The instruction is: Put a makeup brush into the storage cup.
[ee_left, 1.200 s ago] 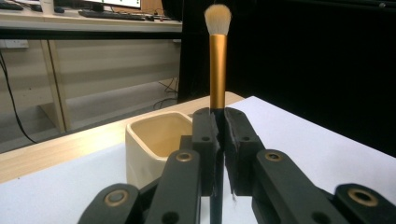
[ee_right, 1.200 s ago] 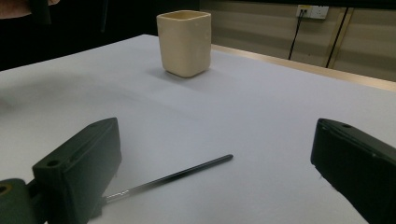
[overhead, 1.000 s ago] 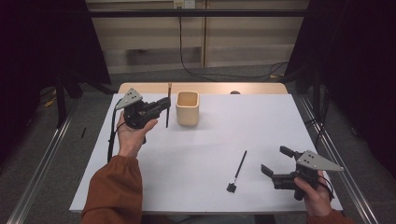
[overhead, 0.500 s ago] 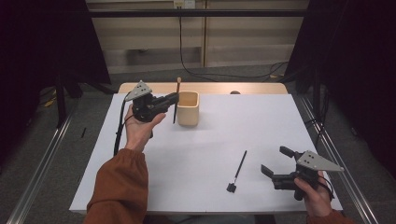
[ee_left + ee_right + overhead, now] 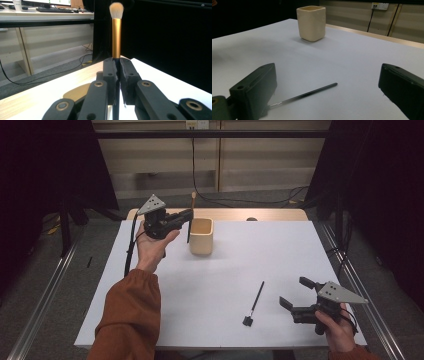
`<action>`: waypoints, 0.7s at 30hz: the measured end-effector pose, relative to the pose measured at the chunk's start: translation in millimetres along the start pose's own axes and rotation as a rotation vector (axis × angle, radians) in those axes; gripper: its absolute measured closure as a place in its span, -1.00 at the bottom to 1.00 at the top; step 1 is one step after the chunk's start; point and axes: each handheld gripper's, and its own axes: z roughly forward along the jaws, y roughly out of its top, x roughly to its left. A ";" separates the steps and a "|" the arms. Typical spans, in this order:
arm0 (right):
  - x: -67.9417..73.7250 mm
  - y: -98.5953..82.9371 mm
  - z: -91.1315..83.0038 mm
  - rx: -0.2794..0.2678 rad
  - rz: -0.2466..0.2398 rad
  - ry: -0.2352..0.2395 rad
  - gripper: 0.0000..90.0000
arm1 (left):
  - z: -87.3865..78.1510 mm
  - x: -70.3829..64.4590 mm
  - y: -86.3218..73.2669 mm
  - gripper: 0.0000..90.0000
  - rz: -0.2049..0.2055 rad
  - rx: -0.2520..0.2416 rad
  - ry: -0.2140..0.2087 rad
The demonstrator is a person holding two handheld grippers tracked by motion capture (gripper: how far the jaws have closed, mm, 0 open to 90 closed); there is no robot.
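Your left gripper (image 5: 187,217) is raised over the far left part of the white table (image 5: 220,270), just beside the cream cup (image 5: 201,236) on its left side, and your left hand (image 5: 152,245) carries it with the grey three-cornered plate on top. Its jaws are pressed together on the dark handle of a makeup brush (image 5: 116,32), no gap between them beyond the handle itself. From the left gripper view the brush stands upright out of the jaws: gold ferrule above the black pads, pale bristle head at the top. From the high view the bristle tip (image 5: 193,195) pokes up behind the gripper and the dark handle end hangs down beside the cup's near-left wall; you cannot tell from that view whether handle and cup touch. The cup sits upright on the table, mouth open. Your right gripper (image 5: 295,294) rests low at the near right corner of the table, right hand (image 5: 334,325) wrapped round its grip, jaws spread wide with nothing between them. A second thin black brush (image 5: 254,302) lies flat on the table just to the left of those jaws, its small dark head toward you. In the right gripper view that brush (image 5: 304,95) lies crosswise between the two open jaws, with the cup (image 5: 311,23) well beyond it.
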 end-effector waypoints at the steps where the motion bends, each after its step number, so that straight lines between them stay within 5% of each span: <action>1: -0.1 0.0 -0.2 0.000 -0.001 0.000 -0.98 | 0.3 -0.1 1.3 0.87 0.003 0.000 0.001; 21: 1.0 0.3 -0.7 -0.013 -0.002 0.013 -0.97 | 22.3 10.5 13.8 0.87 0.017 0.003 0.014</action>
